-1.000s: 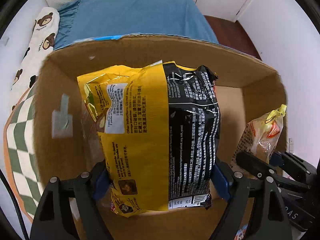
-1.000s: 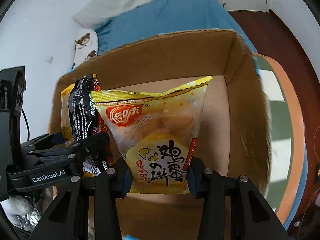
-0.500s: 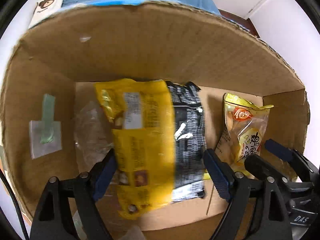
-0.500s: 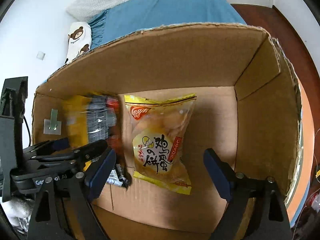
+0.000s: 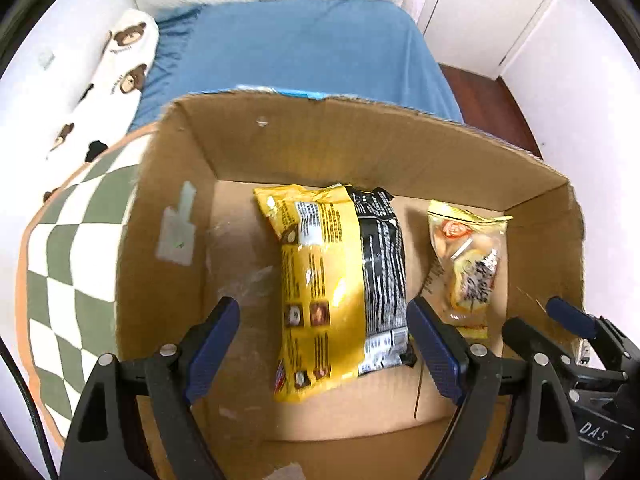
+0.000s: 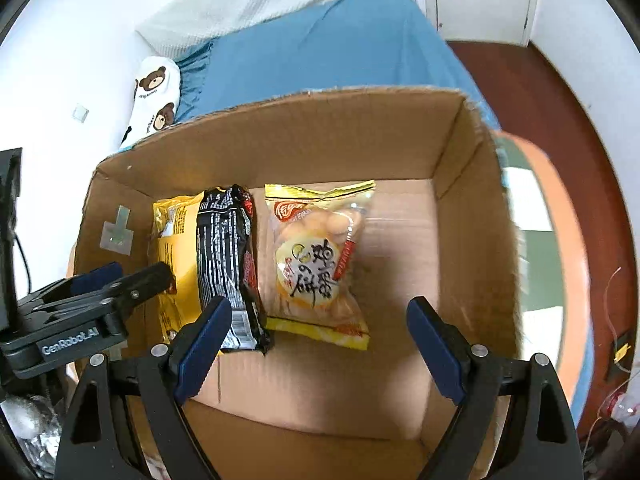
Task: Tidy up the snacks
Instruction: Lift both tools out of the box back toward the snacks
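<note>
on the far left a white pillow printed with brown bears lies along the wall, next to the blue bedsheet, and a green-and-white checkered cushion with an orange rim sits just beside the left wall of the open cardboard box. a patch of pale tape is stuck on the inside of that left wall. the left claw hangs over the near edge of the box with its blue-padded fingers spread wide and nothing between them. on the box floor, left of middle, lies the yellow and black snack bag, flat and lengthwise, free of both claws. just to its right, close beside it, lies the smaller yellow egg-cookie packet, clear-fronted with black lettering, also flat on the floor. the right claw hovers above the near side of the box, its fingers equally wide and empty, the packet lying beyond them. the right part of the box floor is bare cardboard, and dark red wooden flooring shows past the box's right wall.
</note>
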`<state>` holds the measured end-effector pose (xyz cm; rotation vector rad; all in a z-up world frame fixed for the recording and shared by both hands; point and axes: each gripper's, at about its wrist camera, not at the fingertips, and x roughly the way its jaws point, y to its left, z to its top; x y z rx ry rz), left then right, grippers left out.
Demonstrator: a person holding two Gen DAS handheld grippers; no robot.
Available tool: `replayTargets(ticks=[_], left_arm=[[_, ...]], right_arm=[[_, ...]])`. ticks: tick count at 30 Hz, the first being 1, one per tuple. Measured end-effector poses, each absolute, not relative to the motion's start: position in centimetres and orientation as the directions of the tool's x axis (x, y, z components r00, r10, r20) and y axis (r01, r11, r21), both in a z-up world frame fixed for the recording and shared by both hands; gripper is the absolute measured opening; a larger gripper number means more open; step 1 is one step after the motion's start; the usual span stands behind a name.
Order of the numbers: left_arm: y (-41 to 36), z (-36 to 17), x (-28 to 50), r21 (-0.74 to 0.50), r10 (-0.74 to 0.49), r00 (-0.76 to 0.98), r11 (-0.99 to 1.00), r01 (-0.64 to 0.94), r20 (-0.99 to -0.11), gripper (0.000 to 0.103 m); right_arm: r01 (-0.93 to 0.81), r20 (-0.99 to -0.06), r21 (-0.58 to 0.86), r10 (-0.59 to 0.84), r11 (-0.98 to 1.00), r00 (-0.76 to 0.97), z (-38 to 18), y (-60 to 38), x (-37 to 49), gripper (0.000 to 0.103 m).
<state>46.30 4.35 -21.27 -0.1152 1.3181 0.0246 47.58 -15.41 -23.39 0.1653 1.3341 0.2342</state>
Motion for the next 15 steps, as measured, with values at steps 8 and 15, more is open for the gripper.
replayTargets(ticks=[8, 15], left_arm=[[4.0, -17.5, 41.3, -0.052, -0.023, 0.349, 0.996, -0.075, -0.937, 0.085], [3.5, -13.5, 37.0, -0.043, -0.013, 0.436, 0.997, -0.058, -0.900, 0.085]], right_arm=[[-0.089, -0.923, 0.194, 0.213, 0.977, 0.319, -18.9, -17.0, 42.8, 0.091], [-0.111, -0.889, 0.150, 0.183, 0.983, 0.419, -14.1, -17.6, 37.9, 0.091]])
